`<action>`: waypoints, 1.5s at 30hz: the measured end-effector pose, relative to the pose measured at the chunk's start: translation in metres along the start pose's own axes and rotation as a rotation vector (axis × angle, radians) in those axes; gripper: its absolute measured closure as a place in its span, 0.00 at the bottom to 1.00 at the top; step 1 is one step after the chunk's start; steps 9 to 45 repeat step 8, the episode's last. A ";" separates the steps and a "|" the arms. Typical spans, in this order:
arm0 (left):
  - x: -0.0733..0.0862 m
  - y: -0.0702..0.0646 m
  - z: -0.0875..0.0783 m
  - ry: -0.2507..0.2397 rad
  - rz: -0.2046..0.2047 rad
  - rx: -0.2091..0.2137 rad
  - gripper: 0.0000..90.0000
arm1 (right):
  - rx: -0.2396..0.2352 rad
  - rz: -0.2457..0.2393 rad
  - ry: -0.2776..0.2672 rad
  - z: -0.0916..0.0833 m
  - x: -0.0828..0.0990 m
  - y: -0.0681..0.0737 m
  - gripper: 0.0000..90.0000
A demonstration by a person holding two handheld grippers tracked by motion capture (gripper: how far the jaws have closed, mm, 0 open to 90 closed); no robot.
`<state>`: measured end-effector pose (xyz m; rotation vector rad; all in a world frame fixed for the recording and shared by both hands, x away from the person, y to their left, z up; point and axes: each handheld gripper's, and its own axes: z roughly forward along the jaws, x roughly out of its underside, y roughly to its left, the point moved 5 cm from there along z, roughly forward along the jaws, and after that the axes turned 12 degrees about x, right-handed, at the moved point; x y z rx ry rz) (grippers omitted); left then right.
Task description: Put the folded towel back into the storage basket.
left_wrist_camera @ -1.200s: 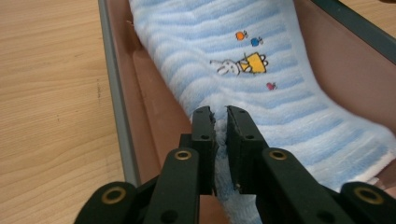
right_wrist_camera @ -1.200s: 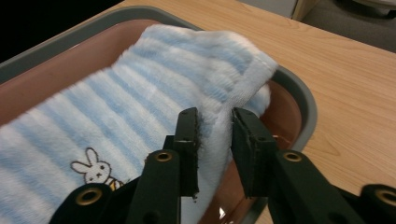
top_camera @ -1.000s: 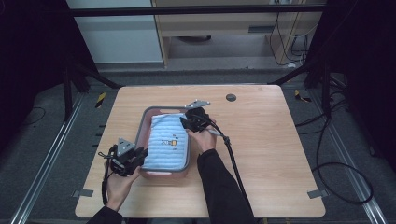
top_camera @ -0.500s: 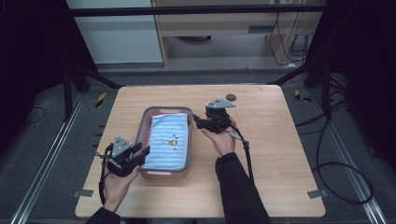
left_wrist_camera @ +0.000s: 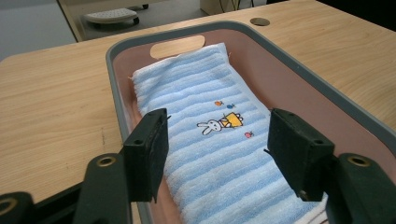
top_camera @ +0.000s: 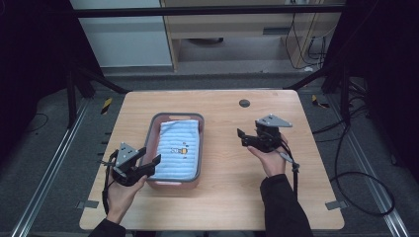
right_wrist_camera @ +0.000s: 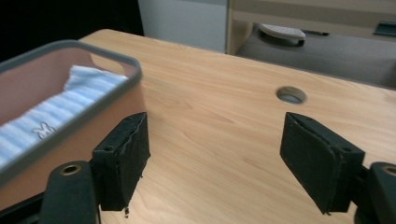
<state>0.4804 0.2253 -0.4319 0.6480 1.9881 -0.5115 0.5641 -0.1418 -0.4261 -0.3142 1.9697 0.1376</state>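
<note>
Towel (top_camera: pixel 179 150) down flat in the pink basket (top_camera: pixel 171 184), both of your grippers let go.
Left gripper (top_camera: pixel 151 165) sits at the basket's near end, jaws just opened wide, straddling the towel's near edge without pressing it; right gripper (top_camera: pixel 241 138) is out over bare table (top_camera: pixel 222 207) to the basket's right, jaws also just spread, nothing between them. To finish clean, lift the left straight up and back so a pad (left_wrist_camera: pixel 148 151) doesn't snag the terry loops or drag the fold; keep the right clear of the grey rim. Towel's long axis runs with the basket's, near end to far end, slightly skewed in the high view; rabbit print (left_wrist_camera: pixel 220 122) faces up, about mid-length.
</note>
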 end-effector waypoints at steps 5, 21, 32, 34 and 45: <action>0.000 0.002 0.001 0.002 0.009 0.007 0.38 | 0.029 0.025 0.010 -0.017 0.019 -0.025 0.25; 0.001 0.003 0.001 0.004 0.016 0.007 0.36 | 0.049 0.021 0.027 -0.024 0.031 -0.036 0.25; 0.001 0.003 0.001 0.004 0.016 0.007 0.36 | 0.049 0.021 0.027 -0.024 0.031 -0.036 0.25; 0.001 0.003 0.001 0.004 0.016 0.007 0.36 | 0.049 0.021 0.027 -0.024 0.031 -0.036 0.25; 0.001 0.003 0.001 0.004 0.016 0.007 0.36 | 0.049 0.021 0.027 -0.024 0.031 -0.036 0.25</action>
